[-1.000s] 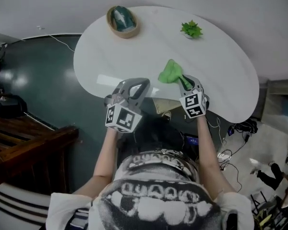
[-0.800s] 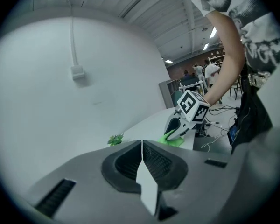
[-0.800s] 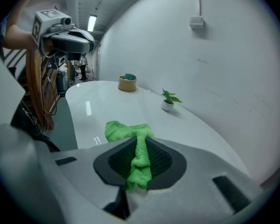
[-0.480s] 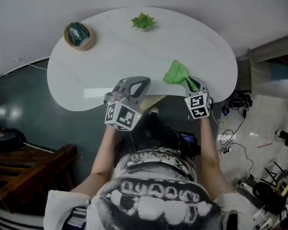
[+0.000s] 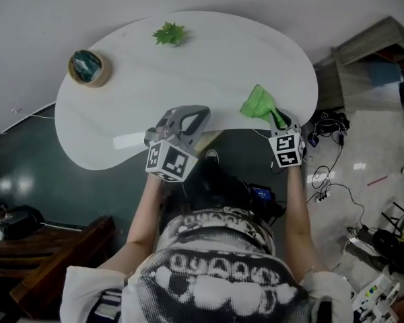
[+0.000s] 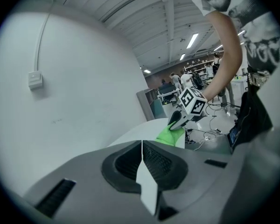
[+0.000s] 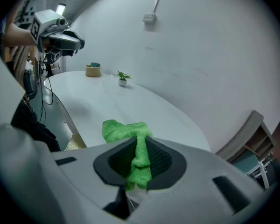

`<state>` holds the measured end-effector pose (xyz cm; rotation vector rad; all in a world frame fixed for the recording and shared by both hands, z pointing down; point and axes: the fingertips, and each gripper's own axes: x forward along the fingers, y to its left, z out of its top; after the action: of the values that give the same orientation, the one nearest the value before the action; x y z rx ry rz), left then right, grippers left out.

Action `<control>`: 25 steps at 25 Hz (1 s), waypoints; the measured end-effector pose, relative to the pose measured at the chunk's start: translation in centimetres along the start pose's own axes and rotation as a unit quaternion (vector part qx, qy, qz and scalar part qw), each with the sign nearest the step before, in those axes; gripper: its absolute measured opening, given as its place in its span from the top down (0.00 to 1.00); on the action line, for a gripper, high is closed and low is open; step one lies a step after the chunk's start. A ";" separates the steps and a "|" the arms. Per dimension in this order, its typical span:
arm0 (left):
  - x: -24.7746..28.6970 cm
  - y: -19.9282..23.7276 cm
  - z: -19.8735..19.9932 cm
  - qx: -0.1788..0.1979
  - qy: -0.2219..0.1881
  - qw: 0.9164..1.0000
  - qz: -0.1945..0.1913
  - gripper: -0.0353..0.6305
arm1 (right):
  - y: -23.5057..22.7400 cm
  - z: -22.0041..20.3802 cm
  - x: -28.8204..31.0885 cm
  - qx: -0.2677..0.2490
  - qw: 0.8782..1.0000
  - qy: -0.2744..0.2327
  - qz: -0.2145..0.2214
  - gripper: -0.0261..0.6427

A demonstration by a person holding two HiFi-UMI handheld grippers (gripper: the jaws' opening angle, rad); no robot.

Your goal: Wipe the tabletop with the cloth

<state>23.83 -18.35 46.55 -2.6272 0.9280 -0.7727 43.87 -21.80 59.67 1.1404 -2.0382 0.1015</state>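
A bright green cloth point(image 5: 258, 103) rests on the right end of the white oval tabletop point(image 5: 188, 73), near its front edge. My right gripper point(image 5: 277, 118) is shut on the cloth's near end; in the right gripper view the cloth point(image 7: 130, 136) runs as a pinched strip between the jaws and bunches on the tabletop point(image 7: 130, 106) beyond. My left gripper point(image 5: 186, 121) is shut with nothing in it, held over the table's front edge. In the left gripper view my left gripper point(image 6: 142, 157) points toward the wall, with the cloth point(image 6: 170, 135) and the right gripper point(image 6: 175, 122) to its right.
A small potted plant point(image 5: 169, 33) and a round woven bowl point(image 5: 88, 68) with something teal inside stand toward the table's far left. A grey cabinet point(image 5: 363, 52) sits right of the table. Cables point(image 5: 326, 180) lie on the floor at the right.
The view has swung so the table sits further left and up. The right gripper and cloth have slid toward the table's right end. The left gripper stays shut.
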 end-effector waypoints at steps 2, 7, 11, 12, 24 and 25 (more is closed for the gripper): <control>0.3 -0.2 0.1 0.002 -0.001 1.000 -0.004 0.94 | -0.5 -0.7 -0.3 0.013 1.000 -0.001 -0.008 0.89; 0.6 -0.6 0.3 0.005 0.001 1.000 -0.007 0.94 | -1.0 -0.7 -0.9 0.027 0.999 -0.009 -0.017 0.89; 0.4 -0.7 0.5 0.005 0.005 1.000 -0.004 0.94 | -0.8 0.4 -1.3 0.025 0.999 -0.027 -0.017 0.89; 0.3 -0.7 0.6 0.005 0.006 1.000 -0.002 0.94 | -0.7 0.8 -1.5 0.027 0.999 -0.034 -0.019 0.89; -0.4 -2.7 0.9 0.005 0.020 1.000 -0.007 0.94 | 1.3 2.9 -3.7 0.061 0.994 -0.090 -0.013 0.89; -0.6 -3.1 0.9 0.006 0.021 1.000 -0.011 0.94 | 1.7 2.9 -4.0 0.063 0.994 -0.091 -0.011 0.89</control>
<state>25.52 -15.56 46.76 -2.6242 0.9048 -0.8382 42.03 -19.25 55.53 1.2903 -2.2048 0.1202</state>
